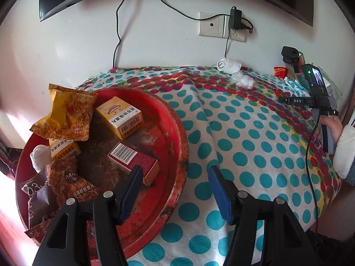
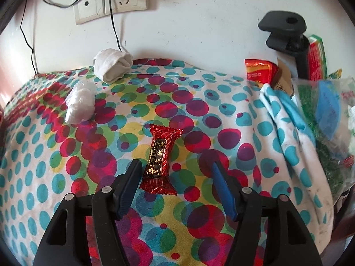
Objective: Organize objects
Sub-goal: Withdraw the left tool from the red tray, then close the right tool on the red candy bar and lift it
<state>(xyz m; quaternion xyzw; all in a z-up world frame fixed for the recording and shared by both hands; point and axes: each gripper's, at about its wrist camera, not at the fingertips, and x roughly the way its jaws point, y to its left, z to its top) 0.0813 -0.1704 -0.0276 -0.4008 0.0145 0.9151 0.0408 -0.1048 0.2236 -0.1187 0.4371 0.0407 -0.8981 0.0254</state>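
A round red tray [image 1: 180, 137] at the left of the dotted cloth holds two yellow boxes [image 1: 121, 116], a red box [image 1: 135, 163], several brown and yellow snack packs [image 1: 66, 115] and a small white roll [image 1: 40, 158]. My left gripper [image 1: 175, 169] is open and empty, straddling the tray's right rim, with its left finger [image 1: 131, 186] over the red box. A red foil candy [image 2: 158, 161] lies on the cloth in the right wrist view. My right gripper [image 2: 176, 165] stands open around it, the candy close to the left finger [image 2: 129, 184] and well clear of the right one.
A rolled white sock [image 2: 112, 65] and a clear-wrapped white bundle [image 2: 81, 103] lie near the wall. At the right stand a red packet [image 2: 259, 69], a black clamp [image 2: 286, 33] and a plastic bag [image 2: 326, 115]. Wall sockets [image 2: 111, 3] with hanging cables sit behind.
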